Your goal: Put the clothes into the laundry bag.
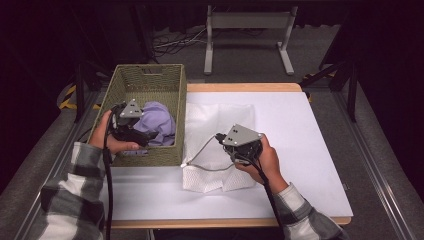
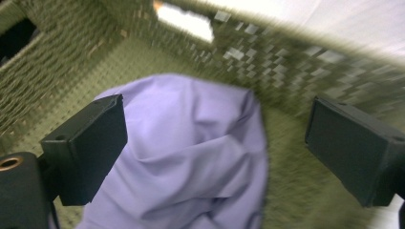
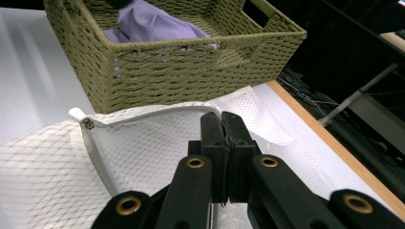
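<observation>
While the left gripper hung over the basket with its jaws spread wide and nothing between the pads, the purple cloth lay bunched on the basket floor directly below them. The right gripper was clenched on the stiff white rim of the mesh bag, lifting that edge off the table. The rest of the bag lay flat just beside the basket.

Risks noted:

1. Partial grasp. The cloth sat in loose folds. Jaws closing on a top ridge alone would likely take one layer, and the rest would trail and could catch on the woven wall on the way out.

2. Basket shift. The basket stood at the table's left edge, and nothing held it down. A snagged cloth, or a jaw dragging on the weave, could pull it sideways or tip it toward that edge.

3. Lost bag mouth. The right jaws held only a thin stretch of rim. A tug from the cloth arriving, or a small slip, could free the rim and let the mouth fall shut. How wide the mouth stood could not be told from the pictures.

4. Mesh fouling. The fine net lay close around the right jaws and could hook on a jaw corner.

The left gripper view was blurred, so the depth of the jaws above the cloth could not be judged.
</observation>
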